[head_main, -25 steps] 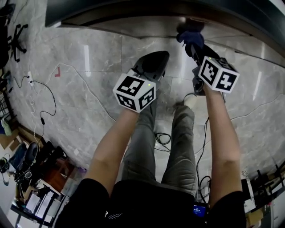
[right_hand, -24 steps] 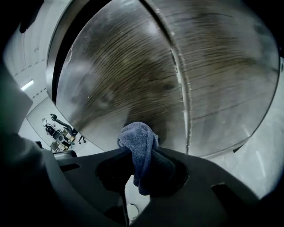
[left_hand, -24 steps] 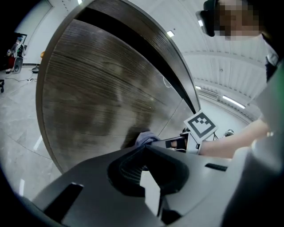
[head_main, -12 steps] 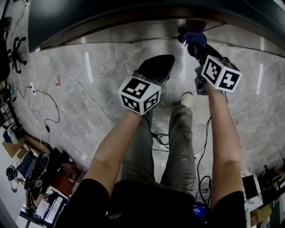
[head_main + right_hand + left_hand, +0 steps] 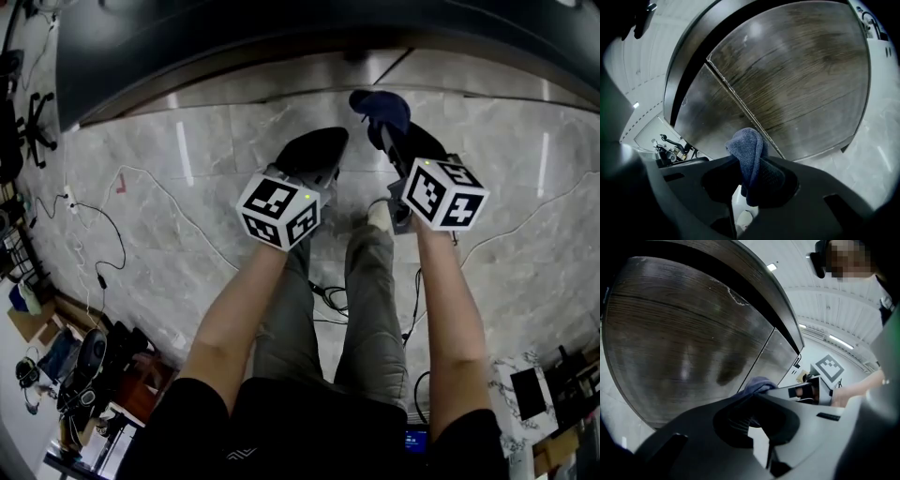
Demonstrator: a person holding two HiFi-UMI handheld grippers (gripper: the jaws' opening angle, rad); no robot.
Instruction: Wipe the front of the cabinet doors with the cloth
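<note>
We face the cabinet doors (image 5: 281, 37), which rise from the floor (image 5: 187, 216) ahead of us. Our left claw (image 5: 323, 142) hangs beside our right claw (image 5: 387, 131). The cloth (image 5: 380, 108) sits between the right claw's jaws, near the seam between the doors. Cables (image 5: 103, 216) lie on the floor to our left.

The left gripper (image 5: 758, 427) fills the lower frame as a dark mass, its 2 jaws drawn close with only a thin pale slit between them and nothing gripped. Beyond stand 2 cabinet doors (image 5: 693, 343) of dark wood grain, glossy with dull reflections, meeting at a narrow vertical seam (image 5: 761, 357) under a dark overhanging edge (image 5: 764, 287). A blue cloth (image 5: 758, 384) peeks over the jaw rim, in line with the seam's lower end, held at the tip of the right gripper (image 5: 783, 390), whose marker cube (image 5: 828, 369) shows beside a bare forearm (image 5: 858, 390). Strip lights (image 5: 839, 341) cross the white ceiling.
</note>
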